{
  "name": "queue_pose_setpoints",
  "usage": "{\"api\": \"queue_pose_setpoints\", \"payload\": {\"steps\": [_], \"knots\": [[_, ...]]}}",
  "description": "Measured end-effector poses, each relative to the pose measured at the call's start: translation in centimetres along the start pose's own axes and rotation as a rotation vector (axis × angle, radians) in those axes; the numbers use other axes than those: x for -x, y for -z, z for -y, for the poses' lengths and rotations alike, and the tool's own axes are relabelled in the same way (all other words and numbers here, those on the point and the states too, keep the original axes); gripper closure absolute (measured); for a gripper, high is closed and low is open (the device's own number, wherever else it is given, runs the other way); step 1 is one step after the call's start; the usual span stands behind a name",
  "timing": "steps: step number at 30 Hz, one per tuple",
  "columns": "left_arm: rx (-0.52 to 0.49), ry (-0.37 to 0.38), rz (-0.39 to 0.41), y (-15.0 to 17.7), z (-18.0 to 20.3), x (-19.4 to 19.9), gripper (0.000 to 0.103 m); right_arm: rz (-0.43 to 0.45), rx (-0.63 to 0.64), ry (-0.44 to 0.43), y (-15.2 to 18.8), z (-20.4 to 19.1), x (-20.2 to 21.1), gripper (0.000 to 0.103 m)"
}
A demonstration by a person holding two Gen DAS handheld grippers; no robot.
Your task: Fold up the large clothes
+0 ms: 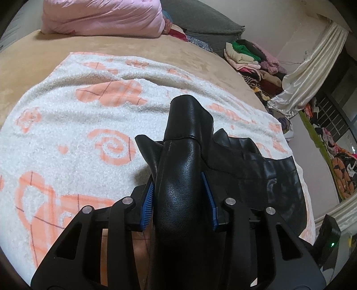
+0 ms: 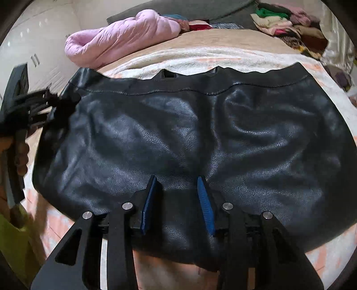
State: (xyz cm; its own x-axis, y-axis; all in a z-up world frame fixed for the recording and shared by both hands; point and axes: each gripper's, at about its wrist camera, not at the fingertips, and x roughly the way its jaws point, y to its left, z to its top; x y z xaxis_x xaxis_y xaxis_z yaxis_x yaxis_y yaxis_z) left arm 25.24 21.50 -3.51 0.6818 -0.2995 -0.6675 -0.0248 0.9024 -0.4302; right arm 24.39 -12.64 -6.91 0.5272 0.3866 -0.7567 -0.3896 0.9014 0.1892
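A black leather garment lies spread on a white blanket with orange patterns on the bed. My left gripper has its blue pads on either side of a bunched-up fold of the garment and holds it lifted off the blanket. In the right wrist view the left gripper shows at the garment's left edge. My right gripper is open, its blue pads resting over the garment's near edge with leather between them.
A pink quilt and grey pillows lie at the head of the tan bed. Piles of clothes sit at the far right beside a cream curtain. White cabinets stand to the left.
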Motion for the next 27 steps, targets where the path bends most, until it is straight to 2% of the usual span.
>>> {"api": "queue_pose_setpoints", "payload": {"steps": [1,3,4,7,10,12,16,22,27], "knots": [[0.0,0.001,0.0,0.0,0.0,0.1,0.072,0.009,0.002,-0.009,-0.2,-0.2,0.5,0.06],[0.01,0.014,-0.006,-0.2,-0.2,0.1,0.072,0.07,0.042,-0.112,-0.4,-1.6,2.4,0.042],[0.012,0.02,-0.007,-0.2,-0.2,0.2,0.072,0.098,0.08,-0.156,-0.3,-2.7,3.3,0.04],[0.006,0.03,-0.018,-0.6,-0.2,0.1,0.072,0.138,0.218,-0.175,0.4,-6.6,4.2,0.021],[-0.003,0.042,-0.036,-0.9,-0.3,0.0,0.072,0.158,0.37,-0.17,1.7,-10.2,4.0,0.016],[-0.005,0.05,-0.051,-1.1,-0.5,-0.2,0.072,0.154,0.477,-0.13,2.7,-13.2,3.2,0.011],[0.004,0.065,-0.074,-1.2,-1.1,-0.7,0.072,0.151,0.643,-0.037,4.7,-17.7,1.2,0.008],[0.022,0.088,-0.098,-1.3,-1.9,-1.3,0.071,0.146,0.802,0.149,5.6,-20.8,-2.4,0.007],[0.043,0.092,-0.119,-1.3,-2.7,-1.8,0.068,0.194,0.859,0.228,5.5,-22.2,-3.7,0.008]]}}
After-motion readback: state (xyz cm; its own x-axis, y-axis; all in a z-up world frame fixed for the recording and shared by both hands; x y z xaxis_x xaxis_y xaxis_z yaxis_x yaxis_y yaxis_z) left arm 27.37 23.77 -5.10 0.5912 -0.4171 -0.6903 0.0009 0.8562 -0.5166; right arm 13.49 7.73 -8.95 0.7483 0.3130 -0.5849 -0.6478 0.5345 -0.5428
